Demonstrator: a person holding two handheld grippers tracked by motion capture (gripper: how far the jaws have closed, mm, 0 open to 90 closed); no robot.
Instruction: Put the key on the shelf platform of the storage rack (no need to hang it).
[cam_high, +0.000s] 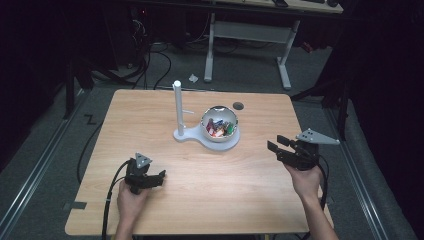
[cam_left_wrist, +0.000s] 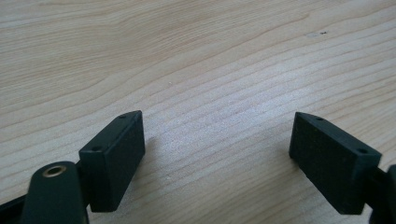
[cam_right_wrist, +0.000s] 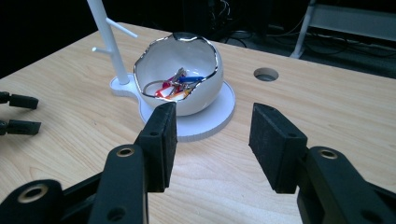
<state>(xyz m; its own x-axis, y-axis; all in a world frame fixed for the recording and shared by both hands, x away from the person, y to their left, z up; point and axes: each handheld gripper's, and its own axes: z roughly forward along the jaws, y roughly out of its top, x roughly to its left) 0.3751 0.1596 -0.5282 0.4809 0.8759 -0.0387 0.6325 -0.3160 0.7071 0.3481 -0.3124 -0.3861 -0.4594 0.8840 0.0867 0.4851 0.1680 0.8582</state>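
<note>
meanwhile, at the wooden table (cam_high: 210, 190): i hold my right gripper (cam_high: 280, 145) off to the right of the white egg-shaped bowl (cam_high: 219, 122), jaws spread wide w/ nothing between them, aimed toward the bowl. seen from the right gripper view, the bowl (cam_right_wrist: 180, 77) sits just beyond my pads, apart from them, on the round end of a white stand base (cam_right_wrist: 205, 122). inside lie small colourful items (cam_right_wrist: 175, 86), red, blue, orange; too small to tell exactly what they are. a white post (cam_high: 177, 107) w/ short pegs rises from the base's other end, left of the bowl.

my left gripper (cam_high: 159, 177) rests low near the table's front left, well apart from the bowl, jaws also spread and empty; the left gripper view has bare wood grain (cam_left_wrist: 210, 70) btwn the pads.

step in hand, as i judge it: the approach, right gripper lining up on the bowl, no contact yet. next move prob calls for bringing the jaws up over the jagged rim and tipping down into the bowl, then narrowing onto one item. care needed: the rim is uneven and the bowl looks smooth, so a nudge could slide it on its base.
</note>
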